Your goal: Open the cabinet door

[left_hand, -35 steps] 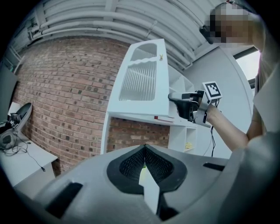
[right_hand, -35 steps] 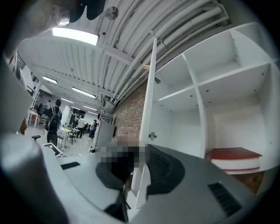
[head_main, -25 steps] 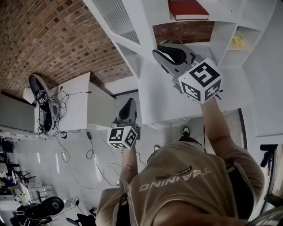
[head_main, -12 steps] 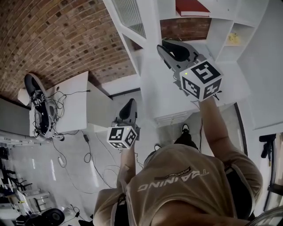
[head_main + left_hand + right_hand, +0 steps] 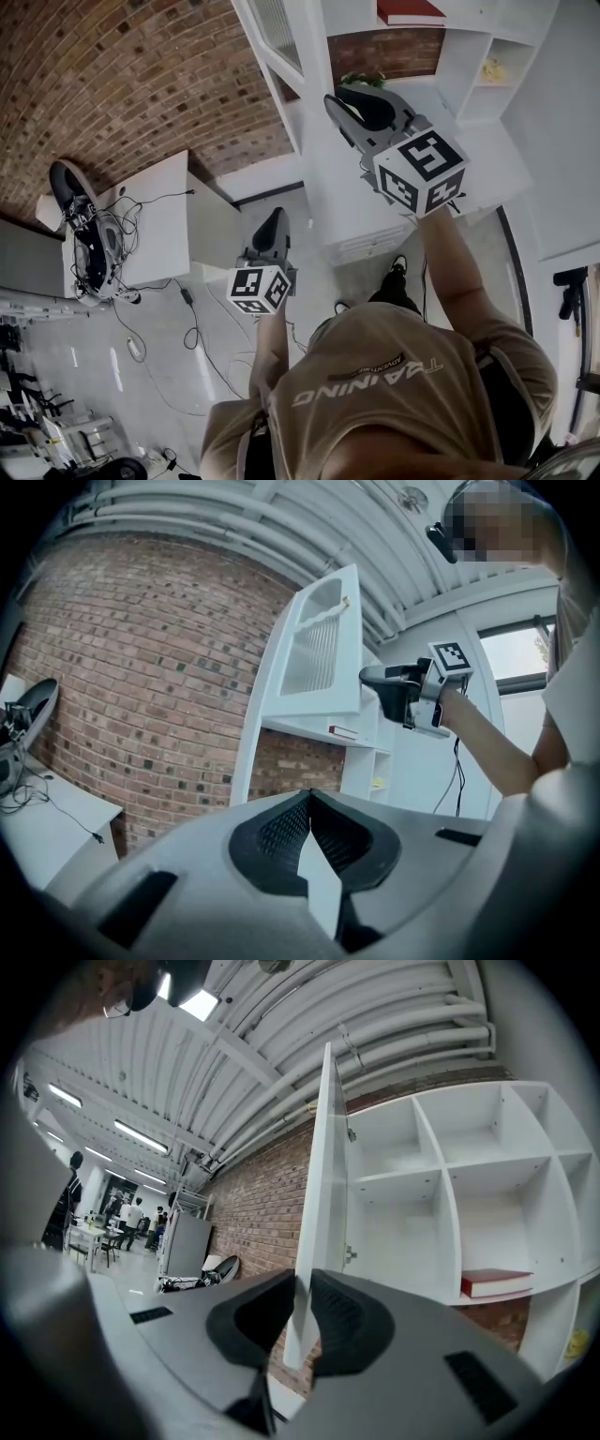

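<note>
Gripping claw: right gripper [image 5: 361, 108], clenched on the free edge of the cabinet door [image 5: 314, 1213]. The edge stands between its jaws, which have just been closing further on it.
Idle claw: left gripper [image 5: 309, 799], jaws together with nothing in them. In the head view it sits at 7 o'clock of the middle, well apart from the door.
Door position: swung out from the cabinet [image 5: 398, 1232]. It is seen edge-on in the right gripper view, running from 12 o'clock down into the jaws. In the head view it lies at 12 o'clock, with its slatted panel showing.
Cabinet interior: white open compartments, at 3 o'clock of the door in the right gripper view.
Shelf contents: a red book [image 5: 497, 1283] lying flat, at 4 o'clock in the right gripper view.
Backdrop: brick wall [image 5: 122, 84], at 10 o'clock in the head view.
Side furniture: white desk [image 5: 164, 202] at 9 o'clock in the head view, with cables [image 5: 98, 244] piled on its far end.
</note>
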Available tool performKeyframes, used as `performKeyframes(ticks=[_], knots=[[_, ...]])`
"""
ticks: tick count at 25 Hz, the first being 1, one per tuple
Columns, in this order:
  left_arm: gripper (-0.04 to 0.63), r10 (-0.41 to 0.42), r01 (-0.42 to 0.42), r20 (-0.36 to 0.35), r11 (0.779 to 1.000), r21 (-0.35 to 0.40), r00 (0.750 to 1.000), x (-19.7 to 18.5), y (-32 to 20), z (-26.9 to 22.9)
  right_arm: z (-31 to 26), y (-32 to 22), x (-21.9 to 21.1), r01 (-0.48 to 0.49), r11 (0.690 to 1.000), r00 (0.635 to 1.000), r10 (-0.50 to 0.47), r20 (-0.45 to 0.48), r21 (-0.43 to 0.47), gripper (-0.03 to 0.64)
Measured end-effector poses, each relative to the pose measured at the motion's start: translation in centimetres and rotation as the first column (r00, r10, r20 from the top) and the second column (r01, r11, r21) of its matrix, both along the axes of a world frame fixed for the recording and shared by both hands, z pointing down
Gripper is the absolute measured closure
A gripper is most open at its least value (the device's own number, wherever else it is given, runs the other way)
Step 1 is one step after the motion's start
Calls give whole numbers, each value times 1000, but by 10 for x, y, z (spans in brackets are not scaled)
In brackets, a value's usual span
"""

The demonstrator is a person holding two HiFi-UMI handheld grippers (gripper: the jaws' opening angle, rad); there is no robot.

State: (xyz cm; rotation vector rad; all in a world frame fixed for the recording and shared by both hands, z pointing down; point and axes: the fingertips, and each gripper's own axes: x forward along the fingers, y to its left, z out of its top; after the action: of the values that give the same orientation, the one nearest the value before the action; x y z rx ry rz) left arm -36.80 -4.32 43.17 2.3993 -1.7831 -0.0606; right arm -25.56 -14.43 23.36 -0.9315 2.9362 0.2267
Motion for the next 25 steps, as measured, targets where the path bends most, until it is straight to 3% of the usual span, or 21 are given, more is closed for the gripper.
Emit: performKeyframes(ticks=[10, 17, 25], knots=[[588, -33, 33, -14, 999, -4, 999, -30, 16, 5, 0, 27, -49, 94, 996, 995, -94, -19, 7, 592], [588, -69, 69, -33, 998, -8, 997, -46, 31, 9, 1, 38, -72, 119, 993, 992, -118, -36, 15, 598], [588, -48, 47, -39, 999, -15, 998, -42, 33, 15, 10, 37, -74, 108, 994, 993, -108, -57, 1, 600]])
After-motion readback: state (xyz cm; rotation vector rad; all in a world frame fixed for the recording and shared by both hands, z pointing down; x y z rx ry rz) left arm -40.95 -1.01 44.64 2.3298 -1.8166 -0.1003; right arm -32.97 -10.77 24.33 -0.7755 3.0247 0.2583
